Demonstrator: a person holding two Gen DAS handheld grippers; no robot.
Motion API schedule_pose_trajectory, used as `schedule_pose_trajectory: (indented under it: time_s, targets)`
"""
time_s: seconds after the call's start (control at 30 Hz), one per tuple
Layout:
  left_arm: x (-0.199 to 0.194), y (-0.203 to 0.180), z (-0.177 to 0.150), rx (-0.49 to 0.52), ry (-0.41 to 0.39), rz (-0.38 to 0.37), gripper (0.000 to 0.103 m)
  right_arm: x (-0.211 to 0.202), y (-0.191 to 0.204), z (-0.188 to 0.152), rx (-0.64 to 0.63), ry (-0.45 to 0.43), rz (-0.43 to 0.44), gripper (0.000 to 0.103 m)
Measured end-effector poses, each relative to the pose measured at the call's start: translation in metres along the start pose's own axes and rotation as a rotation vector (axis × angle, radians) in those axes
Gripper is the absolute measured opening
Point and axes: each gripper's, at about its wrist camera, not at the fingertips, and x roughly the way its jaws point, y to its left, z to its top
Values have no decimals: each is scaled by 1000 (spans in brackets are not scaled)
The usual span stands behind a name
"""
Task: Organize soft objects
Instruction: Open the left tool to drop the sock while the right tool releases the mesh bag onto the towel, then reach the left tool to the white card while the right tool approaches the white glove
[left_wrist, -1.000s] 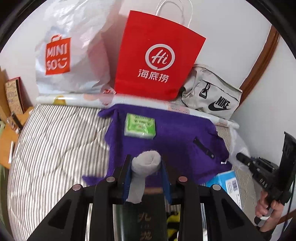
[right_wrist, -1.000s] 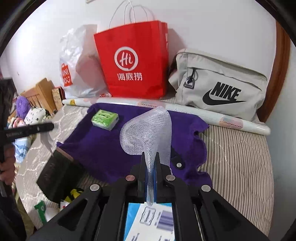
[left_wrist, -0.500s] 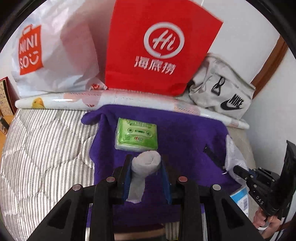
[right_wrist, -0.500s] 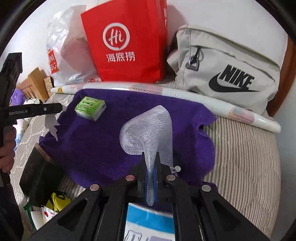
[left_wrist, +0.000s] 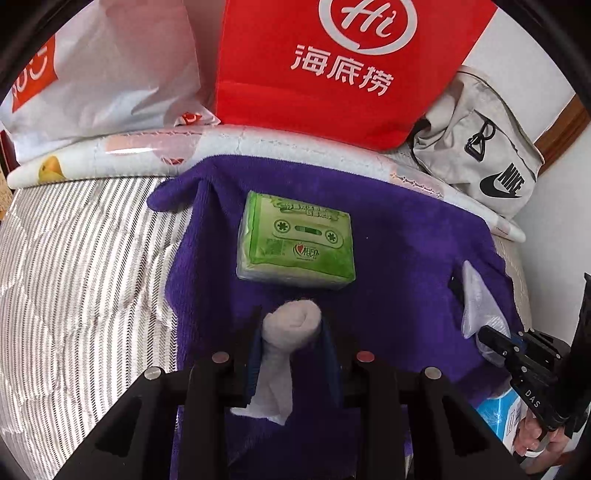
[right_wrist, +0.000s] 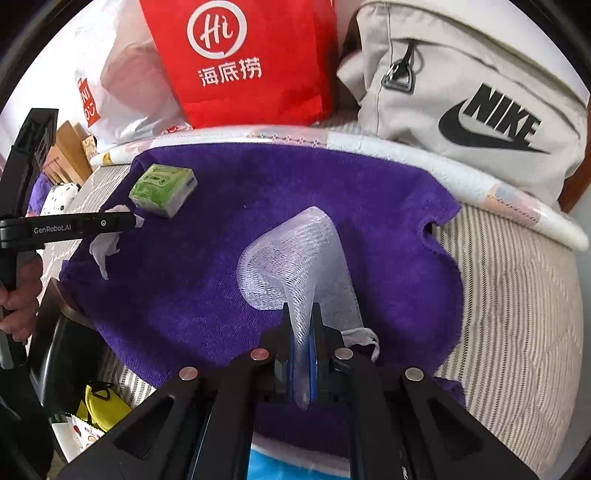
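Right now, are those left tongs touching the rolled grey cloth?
Touching. The left wrist view shows the left tongs closed against both sides of the rolled grey cloth, its tail hanging between them.

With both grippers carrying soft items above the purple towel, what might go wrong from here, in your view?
1. The left gripper pinches only part of the rolled grey cloth; its loose tail hangs free and may unroll on release.
2. The green tissue pack lies just ahead, so the roll may bump it.
3. The white mesh in the right gripper is springy and may snag on the purple towel.
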Motion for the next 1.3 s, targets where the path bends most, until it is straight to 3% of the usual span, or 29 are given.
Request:
schedule_pose_trajectory:
  time_s: [0.1,0.17,0.27,0.3,0.6,0.87,1.1,1.3]
  targets:
    - [4,1,0,-8,22,-3,29,2,-2,1,3,2,5,7]
    - [5,2,2,-13,30,1,32,2,-3,2,3,9,13,15]
    - [3,0,6,-20,23,-11,49,2,-1,2,-15,18,35,55]
    - [1,1,6,-19,17,-9,53,0,1,1,-27,8,26,62]
    - [-37,4,-3,-27,-55,41,54,-32,-1,-4,23,-62,16,62]
    - [-102,2,-48,16,-198,30,54,-96,11,-33,65,-207,-4,63]
    - [-133,-1,-104,17,-152,6,54,-142,39,-81,49,-251,-9,63]
    - [-149,-2,-162,33,-145,-11,54,-157,63,-132,49,-212,15,63]
